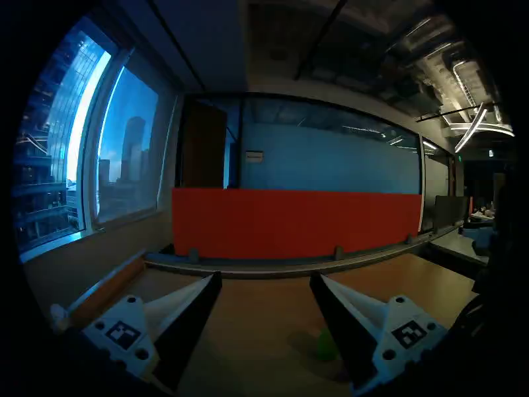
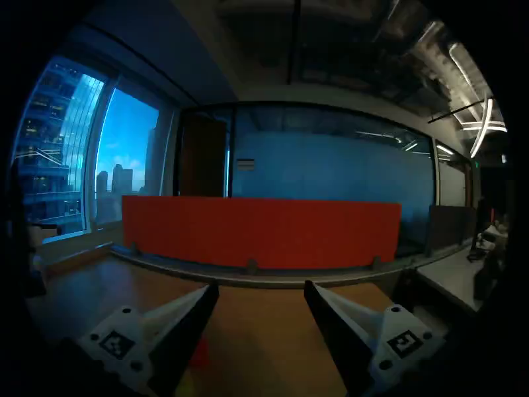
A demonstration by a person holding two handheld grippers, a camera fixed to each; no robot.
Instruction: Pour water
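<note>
1. Left gripper view: a wooden desk (image 1: 264,331) runs back to a red partition (image 1: 291,225). The left gripper (image 1: 265,276) is spread and empty. A small green object (image 1: 325,344) sits at lower centre, beside the finger at frame right.
2. Right gripper view: the right gripper (image 2: 260,284) is spread and empty. A blurred red object (image 2: 200,352) lies at the bottom, beside the finger at frame left.

An office floor high up in a city.
A wooden desk (image 1: 264,317) runs up to an orange divider panel (image 1: 291,221); behind it stands a glass partition wall (image 1: 330,159), tall windows (image 1: 106,165) show towers (image 1: 132,142) outside, and strip lights (image 1: 471,132) hang from the exposed ceiling (image 1: 370,40).
</note>
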